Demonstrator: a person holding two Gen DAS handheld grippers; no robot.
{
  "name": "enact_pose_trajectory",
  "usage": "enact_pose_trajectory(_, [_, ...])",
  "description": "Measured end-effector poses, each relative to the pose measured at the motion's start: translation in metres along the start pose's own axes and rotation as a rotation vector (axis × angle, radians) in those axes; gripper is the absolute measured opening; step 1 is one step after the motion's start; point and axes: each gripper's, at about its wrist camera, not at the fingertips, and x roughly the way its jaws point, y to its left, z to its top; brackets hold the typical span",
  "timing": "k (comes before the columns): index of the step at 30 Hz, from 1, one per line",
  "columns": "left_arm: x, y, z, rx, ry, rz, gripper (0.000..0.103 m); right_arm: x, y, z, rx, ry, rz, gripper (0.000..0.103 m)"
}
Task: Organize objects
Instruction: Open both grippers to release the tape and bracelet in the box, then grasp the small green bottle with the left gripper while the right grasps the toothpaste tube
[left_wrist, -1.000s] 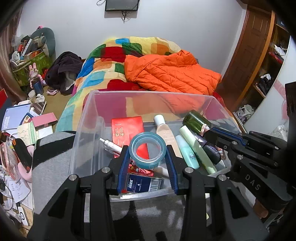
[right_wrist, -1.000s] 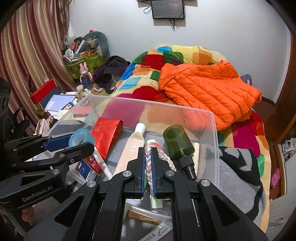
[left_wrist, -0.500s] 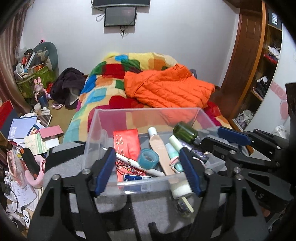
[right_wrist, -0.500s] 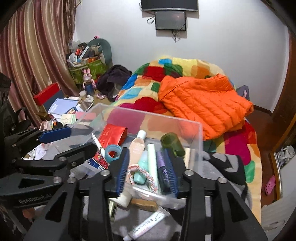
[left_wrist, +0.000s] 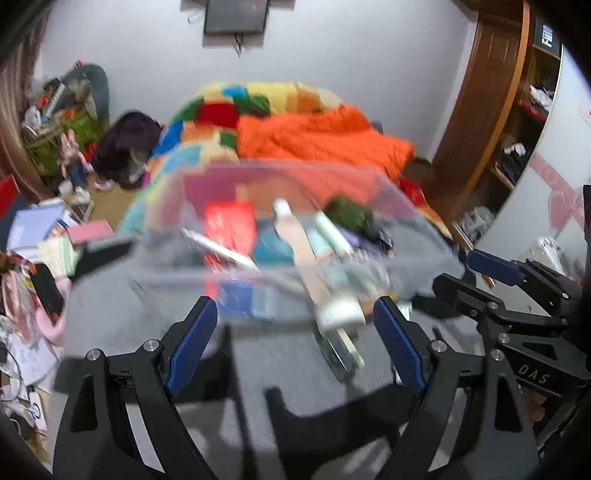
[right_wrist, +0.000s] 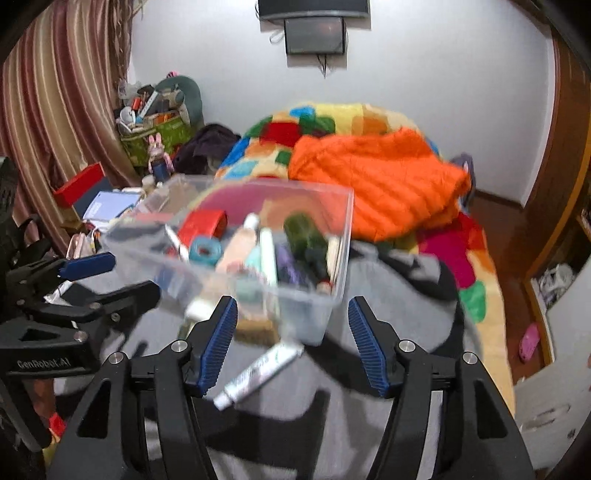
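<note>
A clear plastic bin (left_wrist: 303, 166) stands on a grey cloth (left_wrist: 155, 317), blurred by motion. Inside lie a teal tape roll (left_wrist: 271, 243), a red packet (left_wrist: 229, 225), a beige tube (left_wrist: 295, 229) and a dark green bottle (left_wrist: 349, 214). My left gripper (left_wrist: 294, 302) hangs before the bin's front wall, its jaws opening with nothing between them. The right gripper (right_wrist: 292, 302) is also drawn back from the bin (right_wrist: 341, 258), jaws opening and holding nothing. A white tube (right_wrist: 258, 371) lies untouched on the cloth below it. Each gripper shows at the edge of the other's view.
Behind the bin is a bed with a patchwork quilt (right_wrist: 332, 118) and an orange jacket (right_wrist: 369, 177). Books, boxes and bags crowd the floor at left (left_wrist: 40, 229). A striped curtain (right_wrist: 55, 92) hangs at left, and a wooden door frame with shelves (left_wrist: 491, 122) stands at right.
The left gripper let go of the tape roll, which now lies in the bin. The right one released a braided band. Both opened wide and pulled back from the bin.
</note>
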Motion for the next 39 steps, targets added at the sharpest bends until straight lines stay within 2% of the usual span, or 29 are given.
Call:
enact_pose_trajectory(4, [0.018,-0.011,-0.014,0.006,0.055,-0.025,0.085,0.015,-0.003,-0.022,-0.014,0.061,-0.032,0.059])
enact_pose_trajectory(6, [0.027,-0.017,-0.016,0.019,0.084,-0.035,0.078,0.019,-0.007,-0.03,-0.011,0.079,-0.049,0.059])
enact_pose_trajectory(9, [0.04,-0.026,-0.018,0.054,0.113,-0.019,0.065,0.021,-0.019,-0.038,0.033,0.105,-0.033,0.059])
enact_pose_trajectory(11, [0.045,-0.028,-0.021,0.07,0.133,-0.009,0.048,0.021,-0.024,-0.039,0.062,0.114,-0.013,0.059])
enact_pose_trajectory(14, [0.047,-0.025,-0.022,0.063,0.146,-0.024,0.031,0.023,-0.023,-0.039,0.077,0.122,0.01,0.059])
enact_pose_trajectory(15, [0.046,-0.024,-0.023,0.059,0.145,-0.025,0.029,0.024,-0.02,-0.039,0.073,0.125,0.017,0.059])
enact_pose_trajectory(17, [0.044,-0.02,-0.025,0.052,0.146,-0.031,0.015,0.026,-0.01,-0.038,0.051,0.131,0.033,0.059])
enact_pose_trajectory(24, [0.032,-0.009,-0.036,0.028,0.129,-0.035,0.016,0.043,0.019,-0.038,-0.029,0.159,0.007,0.058])
enact_pose_trajectory(29, [0.024,-0.006,-0.044,0.033,0.11,-0.008,0.016,0.044,0.024,-0.046,-0.052,0.163,-0.004,0.035])
enact_pose_trajectory(33, [0.018,-0.002,-0.049,0.013,0.102,-0.014,0.016,0.038,0.015,-0.05,-0.018,0.153,-0.024,0.016])
enact_pose_trajectory(39, [0.007,0.004,-0.052,-0.012,0.082,-0.016,0.016,0.022,-0.003,-0.059,0.029,0.134,-0.056,0.015])
